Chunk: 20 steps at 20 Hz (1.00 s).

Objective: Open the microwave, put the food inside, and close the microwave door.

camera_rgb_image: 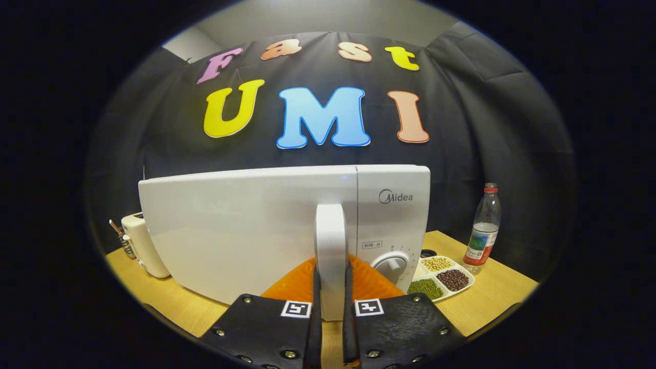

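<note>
A white microwave [394, 205] stands on the wooden table [492, 302], its wide door [236, 230] facing me. The door's upright white handle [330, 236] runs down between my fingers, and both fingers press on its lower part, so my gripper [331, 294] is shut on it. The door lies close to the microwave's body; whether it is slightly ajar I cannot tell. The food is a white divided dish [442, 277] of yellow, dark red and green beans, standing on the table just right of the microwave's dial [392, 266].
A clear water bottle [484, 230] with a red cap stands right of the dish. A small white appliance [139, 245] sits at the microwave's left side. The table's edges run close on the left and right.
</note>
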{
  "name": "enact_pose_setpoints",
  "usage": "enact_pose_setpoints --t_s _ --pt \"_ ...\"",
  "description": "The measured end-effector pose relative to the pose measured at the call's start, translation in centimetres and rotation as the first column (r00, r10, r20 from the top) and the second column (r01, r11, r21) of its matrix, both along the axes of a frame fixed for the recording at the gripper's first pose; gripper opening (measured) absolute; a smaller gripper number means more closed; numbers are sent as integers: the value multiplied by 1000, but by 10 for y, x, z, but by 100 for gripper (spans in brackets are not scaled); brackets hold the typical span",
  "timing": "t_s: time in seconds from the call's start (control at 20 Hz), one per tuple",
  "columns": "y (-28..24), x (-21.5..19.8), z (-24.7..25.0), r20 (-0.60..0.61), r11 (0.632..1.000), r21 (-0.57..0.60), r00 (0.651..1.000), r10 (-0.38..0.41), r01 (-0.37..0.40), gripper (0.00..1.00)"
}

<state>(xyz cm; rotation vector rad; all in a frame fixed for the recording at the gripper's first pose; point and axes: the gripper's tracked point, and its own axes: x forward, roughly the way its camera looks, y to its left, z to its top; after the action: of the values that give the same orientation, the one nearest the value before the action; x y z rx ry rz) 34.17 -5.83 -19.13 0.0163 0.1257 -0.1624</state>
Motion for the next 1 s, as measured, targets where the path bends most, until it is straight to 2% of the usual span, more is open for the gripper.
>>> enact_pose_setpoints --t_s 0.1,0.45,0.65,0.7,0.75,1.0 --pt "-1 1 0 -3 1000 -22 1000 -6 6 17" --pt "2 -12 0 -20 999 39 1000 5 -4 17" --pt "3 -18 2 -13 1000 14 1000 14 -14 17" --pt "3 -14 1 -11 1000 15 1000 11 -11 16" --pt "3 -15 1 -11 1000 6 1000 13 -13 11" --pt "3 -16 1 -14 1000 23 1000 20 -20 11"
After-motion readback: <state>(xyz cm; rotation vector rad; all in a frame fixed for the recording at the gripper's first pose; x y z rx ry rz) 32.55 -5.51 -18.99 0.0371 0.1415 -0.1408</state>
